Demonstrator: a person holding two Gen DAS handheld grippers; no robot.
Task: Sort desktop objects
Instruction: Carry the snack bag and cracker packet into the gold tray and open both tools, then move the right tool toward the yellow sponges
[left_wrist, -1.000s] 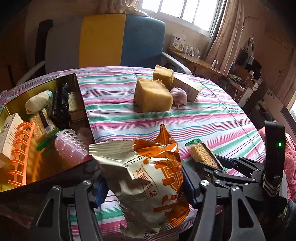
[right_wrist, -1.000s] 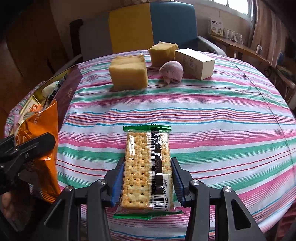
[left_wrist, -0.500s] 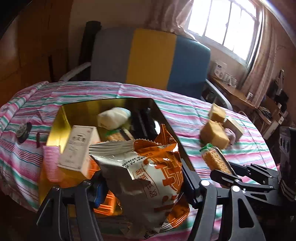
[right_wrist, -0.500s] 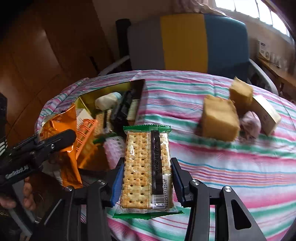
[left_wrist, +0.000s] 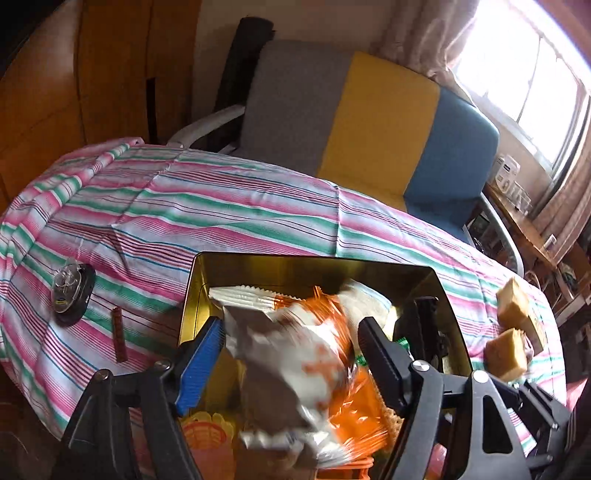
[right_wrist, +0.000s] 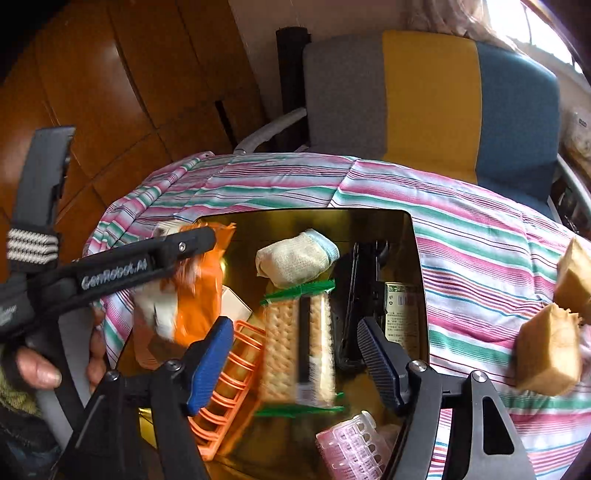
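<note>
A gold tin stands on the striped tablecloth. My left gripper hangs over it, open, and the orange-and-silver snack bag is blurred between its spread fingers, loose and dropping into the tin. My right gripper is open as well, above the same tin. The green-edged cracker pack is blurred below its fingers, free of both pads. In the right wrist view a left gripper finger reaches in from the left, with the snack bag under it.
The tin holds a rolled sock, an orange rack, a pink hair roller, a black object and a small box. Yellow sponge blocks lie to the right. A black disc and a brown stick lie to the left.
Both grippers swung left from the table's middle to above the tin. Each has opened: the snack bag and the cracker pack have left the pads and are falling.
</note>
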